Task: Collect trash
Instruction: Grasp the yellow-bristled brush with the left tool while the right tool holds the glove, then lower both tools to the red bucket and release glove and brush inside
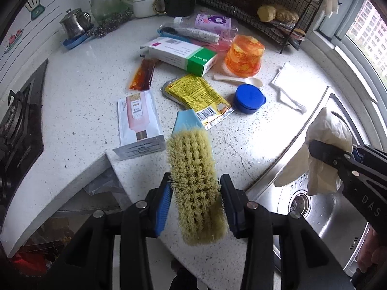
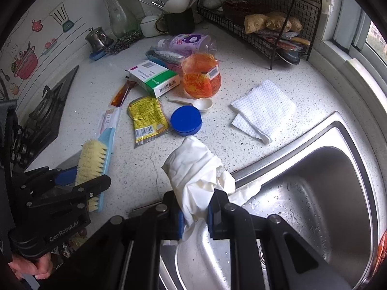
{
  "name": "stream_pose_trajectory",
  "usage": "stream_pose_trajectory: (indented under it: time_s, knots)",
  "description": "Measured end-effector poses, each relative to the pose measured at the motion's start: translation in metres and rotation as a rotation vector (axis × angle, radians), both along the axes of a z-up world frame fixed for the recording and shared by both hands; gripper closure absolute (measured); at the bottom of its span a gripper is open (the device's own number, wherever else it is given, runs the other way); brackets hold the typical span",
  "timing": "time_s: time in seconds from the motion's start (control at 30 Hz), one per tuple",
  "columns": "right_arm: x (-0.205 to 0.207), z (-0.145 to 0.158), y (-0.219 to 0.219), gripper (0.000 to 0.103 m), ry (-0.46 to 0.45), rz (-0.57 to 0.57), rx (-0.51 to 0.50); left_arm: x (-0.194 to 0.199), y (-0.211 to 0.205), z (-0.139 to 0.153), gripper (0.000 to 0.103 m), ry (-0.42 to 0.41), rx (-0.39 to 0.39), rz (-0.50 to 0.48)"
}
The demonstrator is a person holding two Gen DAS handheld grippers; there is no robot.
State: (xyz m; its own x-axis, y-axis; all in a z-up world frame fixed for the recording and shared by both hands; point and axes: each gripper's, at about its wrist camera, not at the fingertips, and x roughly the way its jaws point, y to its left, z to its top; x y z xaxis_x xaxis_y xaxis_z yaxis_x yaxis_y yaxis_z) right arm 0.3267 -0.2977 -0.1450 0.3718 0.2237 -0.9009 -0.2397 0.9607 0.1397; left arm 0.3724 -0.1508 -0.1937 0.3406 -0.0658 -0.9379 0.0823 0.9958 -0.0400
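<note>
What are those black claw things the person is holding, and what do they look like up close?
They are two handheld grippers of black plastic. Each ends in two flat fingers lined with blue pads, joined by hinged black bars with round silver pins. The left gripper carries white "GenRobot.AI" lettering on its body; the right gripper shows the letters "DAS". No cables show, and no sleeves are visible.

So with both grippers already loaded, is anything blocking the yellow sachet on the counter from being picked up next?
Nothing lies on the yellow sachet; only the blue lid sits beside it. The left gripper holds the scrub brush, the right gripper a white glove.
</note>
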Motion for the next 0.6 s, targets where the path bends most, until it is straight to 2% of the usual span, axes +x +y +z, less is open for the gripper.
stream_pose_trajectory:
  time_s: [0.07,0.3,0.6]
  knots:
    - [-0.010,0.013,0.006,0.090,-0.019,0.004,0.001,-0.011,0.008,0.014,0.066,-0.025,0.000,-0.010]
    - [-0.054,0.045,0.037,0.090,-0.088,0.020,-0.021,-0.072,0.073,0.057,0.066,-0.091,-0.012,-0.031]
    - [-0.132,0.069,0.096,0.090,-0.117,0.054,-0.005,-0.160,0.138,0.087,0.066,-0.137,-0.029,-0.019]
